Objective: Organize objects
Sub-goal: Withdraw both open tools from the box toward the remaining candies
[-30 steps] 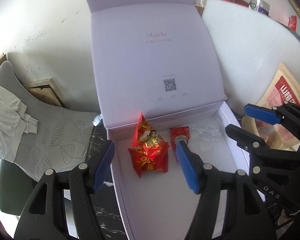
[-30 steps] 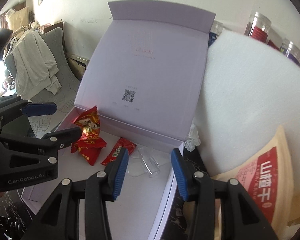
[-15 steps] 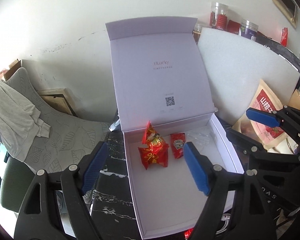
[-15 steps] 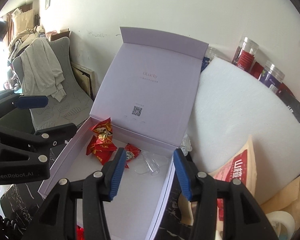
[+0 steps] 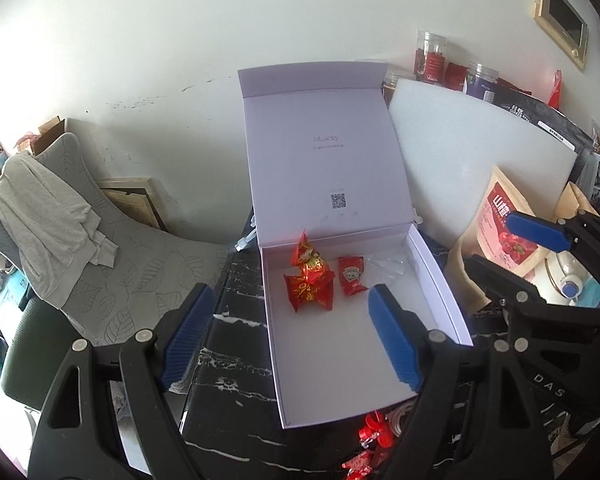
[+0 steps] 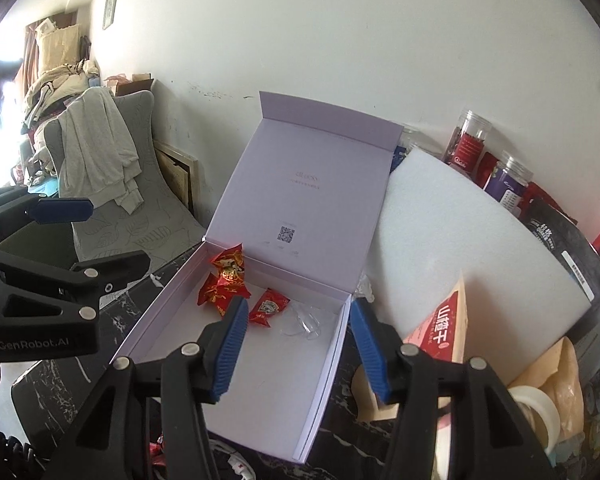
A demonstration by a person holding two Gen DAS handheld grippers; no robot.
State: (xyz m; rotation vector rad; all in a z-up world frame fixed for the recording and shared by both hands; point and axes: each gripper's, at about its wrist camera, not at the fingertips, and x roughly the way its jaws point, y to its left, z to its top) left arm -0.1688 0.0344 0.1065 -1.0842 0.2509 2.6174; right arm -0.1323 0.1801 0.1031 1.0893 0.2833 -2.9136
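Note:
A white gift box (image 5: 364, 396) (image 6: 320, 396) lies open on the black marble table, its lid (image 5: 324, 168) standing upright at the back. At its far end lie red candy packets (image 5: 310, 280) (image 6: 224, 280), a red ketchup sachet (image 5: 351, 276) (image 6: 268, 306) and a clear plastic piece (image 5: 388, 266) (image 6: 304, 320). My left gripper (image 5: 288, 336) hovers open and empty above the box's left wall. My right gripper (image 6: 296, 344) is open and empty over the box's right side. More red wrappers (image 5: 374, 434) lie on the table at the box's near edge.
A white foam board (image 5: 472, 168) (image 6: 460, 248) leans behind the box on the right, with jars (image 6: 468, 144) behind it. A red snack pouch (image 5: 500, 232) (image 6: 448, 328) and a tape roll (image 6: 536, 404) stand right. A grey chair with draped clothing (image 5: 48, 224) sits left.
Both grippers have pulled back and up from the box, so it looks smaller and its near edge shows. The left jaws have widened. The items inside have not moved.

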